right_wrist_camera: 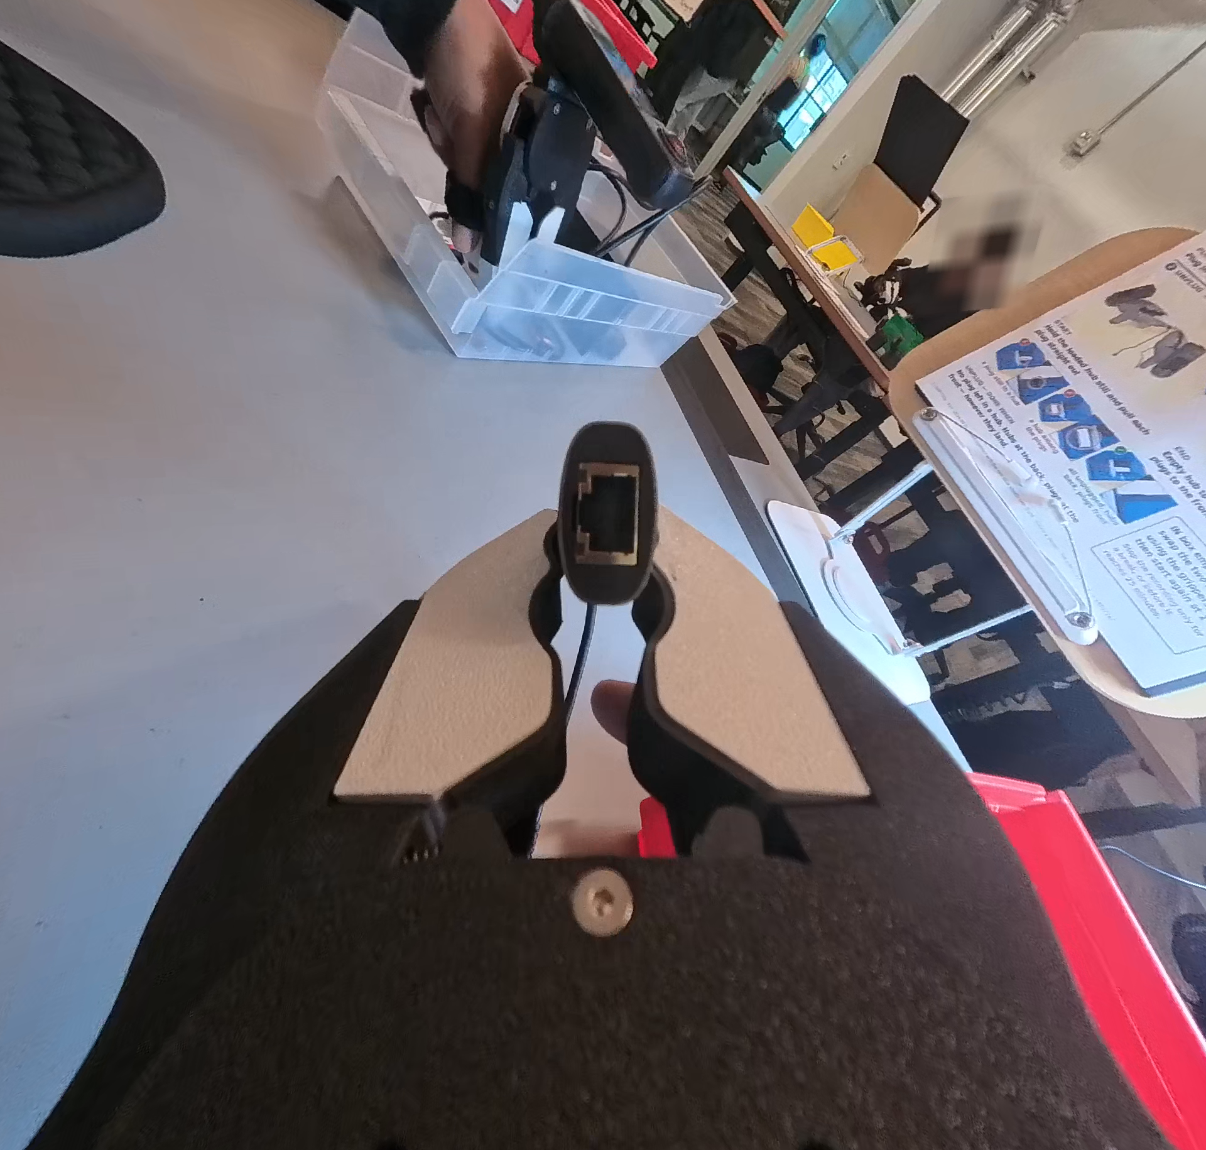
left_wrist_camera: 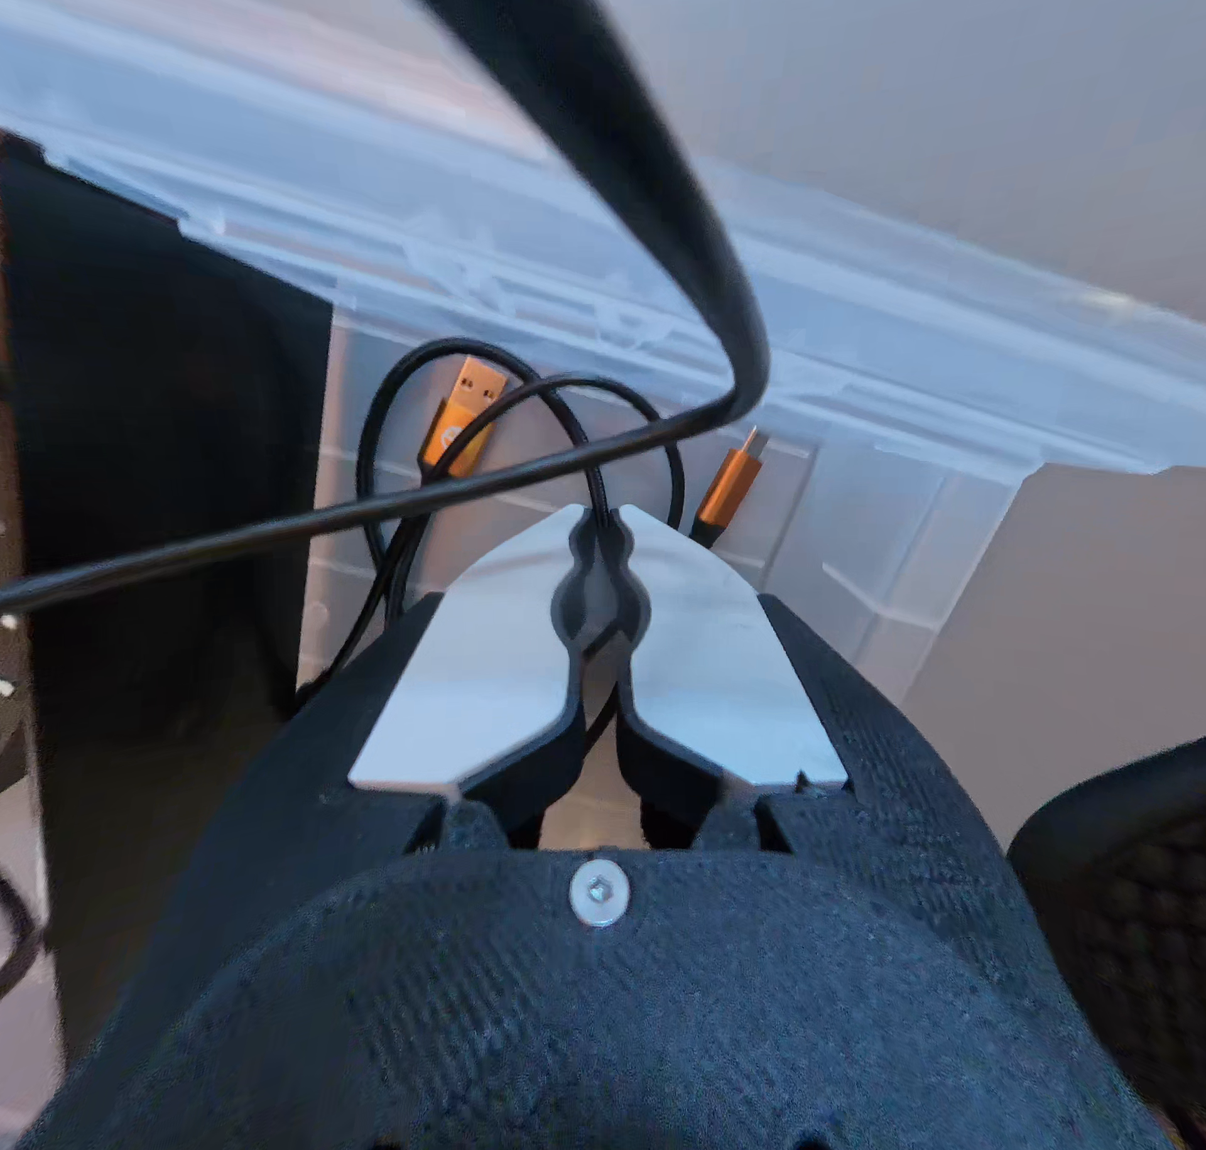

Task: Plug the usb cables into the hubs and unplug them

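Left gripper (left_wrist_camera: 603, 525): your tool has a rough, black, printed-looking body with two pale grey plates on top of the fingers.
Finger edges: wavy scalloped notches line the inner sides.
Screw (left_wrist_camera: 600, 900): one silver hex-socket screw sits centred behind the fingers.
Right gripper (right_wrist_camera: 603, 541): you see the same black textured shell, with beige-grey plates and a matching round screw (right_wrist_camera: 601, 902).
Left hand (right_wrist_camera: 466, 120): you wear a dark sleeve and a black strap or fingerless glove at the knuckles.
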Motion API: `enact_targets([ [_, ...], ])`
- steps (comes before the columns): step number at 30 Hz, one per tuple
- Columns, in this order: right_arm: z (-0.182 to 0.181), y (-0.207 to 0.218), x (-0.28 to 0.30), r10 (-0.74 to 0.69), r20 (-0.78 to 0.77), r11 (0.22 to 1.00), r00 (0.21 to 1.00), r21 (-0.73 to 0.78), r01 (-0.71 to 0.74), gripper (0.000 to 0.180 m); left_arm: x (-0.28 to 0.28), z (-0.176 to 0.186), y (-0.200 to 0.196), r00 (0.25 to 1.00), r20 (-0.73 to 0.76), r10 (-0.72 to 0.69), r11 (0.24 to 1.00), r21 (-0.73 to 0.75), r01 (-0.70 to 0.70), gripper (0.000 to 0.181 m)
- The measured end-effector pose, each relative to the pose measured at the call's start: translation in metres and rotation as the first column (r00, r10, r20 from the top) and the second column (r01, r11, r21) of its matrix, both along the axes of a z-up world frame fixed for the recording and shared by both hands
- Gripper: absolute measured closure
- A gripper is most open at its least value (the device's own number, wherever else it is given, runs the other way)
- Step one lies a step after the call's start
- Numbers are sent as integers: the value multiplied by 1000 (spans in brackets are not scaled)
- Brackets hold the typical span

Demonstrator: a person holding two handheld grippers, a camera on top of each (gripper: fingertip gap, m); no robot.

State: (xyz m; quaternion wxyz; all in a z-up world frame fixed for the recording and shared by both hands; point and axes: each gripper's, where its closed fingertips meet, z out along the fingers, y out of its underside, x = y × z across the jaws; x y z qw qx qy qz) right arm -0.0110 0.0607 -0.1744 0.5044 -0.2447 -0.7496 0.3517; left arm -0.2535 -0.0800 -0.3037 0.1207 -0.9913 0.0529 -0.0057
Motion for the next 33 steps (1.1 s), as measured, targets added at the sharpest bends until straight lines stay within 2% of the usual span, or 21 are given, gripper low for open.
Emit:
enact_targets([
  [1, 0, 0, 1, -1, -3, 1000, 1000, 7, 1, 162, -2, 2, -6, 999, -36, -14, 1000, -27, 13, 176],
  [3, 2, -1, 2, -4, -11, 1000, 1000, 17, 4, 162, -1, 18, -14, 998, -62, -33, 999, -27, 31, 177],
  [7, 9, 1, 4, -4, -30, 1000, 1000, 2, 4, 162, 2, 80, -37, 999, -40, -33, 999, -16, 32, 178],
  [10, 13, 0, 4, 4, -37, 1000, 999, -18, -5, 162, 10, 125, -51, 998, 56, -39, 999, -3, 39, 178],
  [14, 13, -2, 6, 1, -41, 1000, 999, -11, -2, 162, -2, 162, -47, 993, 112, 45, 994, 93, -56, 177],
  [19, 17, -1, 9, -5, -53, 1000, 999, -12, 5, 162, -16, 173, -44, 991, 90, 95, 979, 174, -109, 177],
  [22, 18, 1, 9, -7, -55, 1000, 998, -23, 6, 162, -19, 164, -47, 994, 52, 93, 981, 167, -101, 177],
  [25, 16, 2, 8, -8, -47, 1000, 999, -30, 7, 162, -15, 170, -48, 997, 26, 68, 979, 193, -72, 177],
  [28, 12, 2, 6, -9, -33, 1000, 999, -27, 8, 162, -27, 176, -56, 990, -120, 69, 987, 155, -50, 177],
  [30, 9, 1, 4, -8, -23, 1000, 1000, -25, 7, 162, -20, 163, -61, 981, -192, -17, 997, 73, 31, 178],
  [31, 8, 1, 4, -7, -19, 1000, 1000, -22, 6, 162, -20, 151, -66, 953, -286, -103, 995, -19, 101, 178],
  [32, 6, 0, 3, -6, -16, 1000, 1000, -19, 6, 162, -28, 140, -75, 875, -427, -228, 971, -169, 171, 178],
  [33, 5, 0, 3, -6, -13, 1000, 1000, -15, 5, 162, -40, 138, -80, 731, -573, -369, 922, -326, 210, 181],
])
